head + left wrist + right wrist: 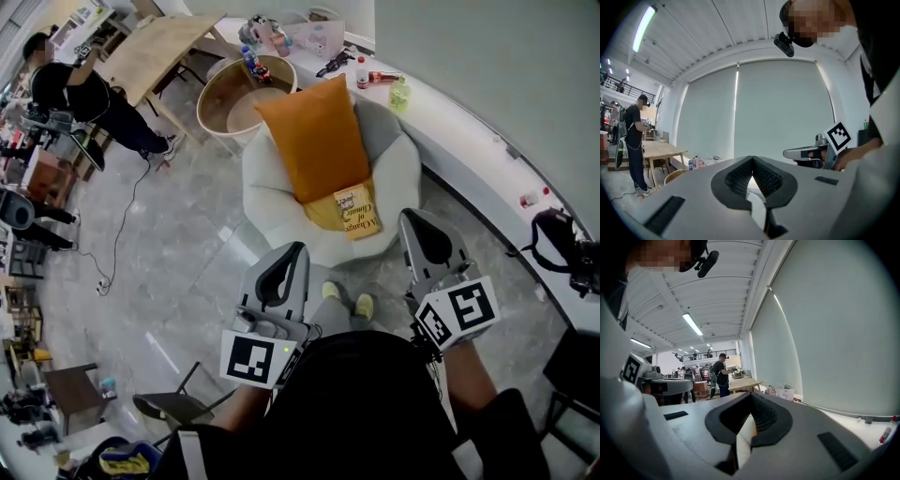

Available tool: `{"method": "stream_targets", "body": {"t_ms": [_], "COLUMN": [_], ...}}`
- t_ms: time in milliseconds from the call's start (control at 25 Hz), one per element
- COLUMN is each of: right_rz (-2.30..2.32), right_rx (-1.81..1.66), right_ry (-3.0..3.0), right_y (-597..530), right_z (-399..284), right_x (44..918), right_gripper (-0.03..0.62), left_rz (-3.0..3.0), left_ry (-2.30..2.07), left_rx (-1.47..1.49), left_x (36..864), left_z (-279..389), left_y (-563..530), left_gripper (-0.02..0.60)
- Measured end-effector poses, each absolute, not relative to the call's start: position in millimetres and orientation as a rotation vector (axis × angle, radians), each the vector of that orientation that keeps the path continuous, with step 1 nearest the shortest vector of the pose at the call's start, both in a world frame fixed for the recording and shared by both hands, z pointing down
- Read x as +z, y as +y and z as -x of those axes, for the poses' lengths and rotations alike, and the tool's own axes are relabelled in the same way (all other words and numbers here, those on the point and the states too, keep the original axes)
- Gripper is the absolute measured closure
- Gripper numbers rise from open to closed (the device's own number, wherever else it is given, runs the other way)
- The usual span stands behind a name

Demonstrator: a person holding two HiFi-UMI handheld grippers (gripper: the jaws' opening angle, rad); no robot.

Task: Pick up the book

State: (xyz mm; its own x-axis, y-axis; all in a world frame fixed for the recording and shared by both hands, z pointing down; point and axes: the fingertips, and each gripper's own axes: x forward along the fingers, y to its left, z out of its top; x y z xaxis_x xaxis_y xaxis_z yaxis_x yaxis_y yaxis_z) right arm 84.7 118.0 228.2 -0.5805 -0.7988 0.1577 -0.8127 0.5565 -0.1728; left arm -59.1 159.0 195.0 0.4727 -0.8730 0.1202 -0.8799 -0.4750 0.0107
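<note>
Floor (169,272) of shiny grey stone fills most of the head view. A long white curved counter (469,131) runs along the right side. A pale wooden table (159,52) stands far off at the top left, and a person in black clothes (75,89) stands beside it. A round white padded chair (272,206) sits in the middle, with a round wooden tub (234,103) just behind it. A big orange cushion (319,141) leans on the chair's back.

The left gripper (291,251) and the right gripper (417,220) are both held out level and point at the chair, one at each side of its front. The left gripper view shows its two black fingers (740,176) pressed together at the tips, holding nothing. The right gripper view shows its fingers (761,416) closed tip to tip too, also holding nothing.

The thin yellow book (354,211) lies a bit crooked on the front of the chair seat, with its top end tucked under the cushion. It is apart from both grippers.

Two yellow shoes (364,305) stand on the floor just below the chair. A small green bottle (400,94) stands on the counter.
</note>
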Motion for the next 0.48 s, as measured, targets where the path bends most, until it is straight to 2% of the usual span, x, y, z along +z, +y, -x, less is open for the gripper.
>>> {"method": "stream_targets", "body": {"t_ms": [480], "right_rz": [-1.378], "right_rx": [0.370], "right_ry": [-2.673], "right_y": [92.2], "right_z": [-58.3], "right_x": [227.7], "right_gripper": [0.591], "left_rz": [-2.623], "left_ry": [-1.527], "left_rx": [0.140], "left_x": [202.1], "left_z": [84.7], "left_y": [128.1], "left_gripper": [0.569]}}
